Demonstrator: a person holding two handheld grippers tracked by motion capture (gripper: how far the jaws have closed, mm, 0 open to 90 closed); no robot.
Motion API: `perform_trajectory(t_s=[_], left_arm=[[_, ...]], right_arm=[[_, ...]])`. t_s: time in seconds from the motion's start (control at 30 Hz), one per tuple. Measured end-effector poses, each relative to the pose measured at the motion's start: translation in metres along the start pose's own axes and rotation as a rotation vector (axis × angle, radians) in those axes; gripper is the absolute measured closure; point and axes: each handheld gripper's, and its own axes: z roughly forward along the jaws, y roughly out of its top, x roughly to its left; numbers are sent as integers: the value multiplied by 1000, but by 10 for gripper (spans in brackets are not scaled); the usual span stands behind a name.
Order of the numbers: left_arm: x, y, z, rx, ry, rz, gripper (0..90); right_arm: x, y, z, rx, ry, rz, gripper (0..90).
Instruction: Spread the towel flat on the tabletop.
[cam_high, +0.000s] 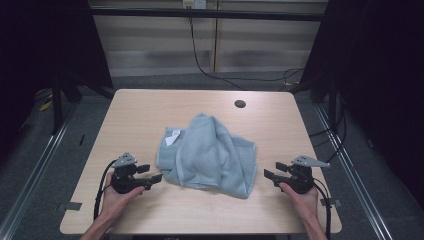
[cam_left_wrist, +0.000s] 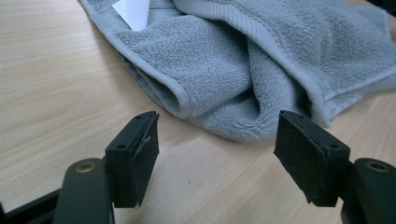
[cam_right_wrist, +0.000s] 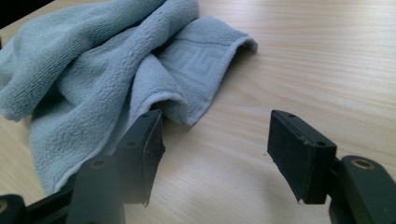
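- Towel (cam_high: 207, 152): a soft, light blue one, all bunched up in a heap. It lies on the table (cam_high: 140, 112), about in the middle and a bit toward the person. It sits between the two grippers. In the right gripper view you can see a woven band pattern near one edge.
- Table: light wood, with a small dark round hole (cam_high: 240, 104) near the far edge.
- Left gripper (cam_high: 152, 175): held in the person's left hand (cam_high: 117, 197), low over the table, just beside the left edge of the towel. Its jaws stand wide apart and hold nothing. They do not touch the towel.
- Right gripper (cam_high: 274, 170): held in the right hand (cam_high: 302, 197), near the right edge of the towel. Its jaws are wide apart too, with nothing in them.
- Tag (cam_high: 173, 137): a small white one on the towel, on the far left part.
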Motion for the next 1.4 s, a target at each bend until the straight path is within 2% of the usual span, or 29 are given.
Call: perform_trajectory(t_s=[0.07,0.13,0.2,0.27,0.37,0.43,0.53,0.6,0.73,0.83,0.87,0.93,0.97,1.03,1.07,1.13,1.17,1.23,1.3,1.37,1.4], left_arm=[[0,0,0,7,-10,-3,301],[0,0,0,10,-8,8,301],[0,0,-2,10,-3,20,300],[1,0,-4,-1,-24,17,303],[0,3,-6,-11,-34,29,366],[0,8,-5,-22,-22,43,407],[-1,20,-3,-30,-56,58,483],[-1,30,3,-34,-60,72,516],[4,47,23,-41,-64,62,562],[7,54,40,-41,-77,22,543],[7,55,46,-22,-82,18,528],[7,52,57,32,-47,45,503],[7,49,61,49,-40,44,499],[8,41,66,82,-15,80,492],[7,39,66,75,-9,98,493],[5,39,60,101,7,105,562],[6,37,57,115,7,114,597],[8,31,49,113,0,125,658],[9,28,44,112,-12,115,708],[14,20,30,118,-37,96,741],[14,17,27,120,-42,100,756]], right_arm=[[2,0,1,4,11,-5,363],[3,0,2,7,35,-4,379],[5,2,3,13,39,-8,379],[8,4,4,12,54,-19,381],[14,8,6,28,65,-43,382],[17,12,8,40,77,-63,389],[24,22,11,31,98,-77,415],[30,30,17,26,124,-78,419],[38,50,39,47,129,-113,441],[38,62,66,68,141,-106,442],[38,65,75,76,150,-104,443],[41,70,94,97,152,-104,446],[42,71,102,113,152,-98,445],[46,72,119,131,159,-67,437],[49,71,125,143,154,-67,444],[59,68,138,186,139,-113,498],[61,66,140,198,137,-121,565],[65,61,141,188,170,-135,665],[69,57,138,192,195,-141,729],[76,54,132,206,223,-173,761],[80,51,129,215,240,-189,766]])
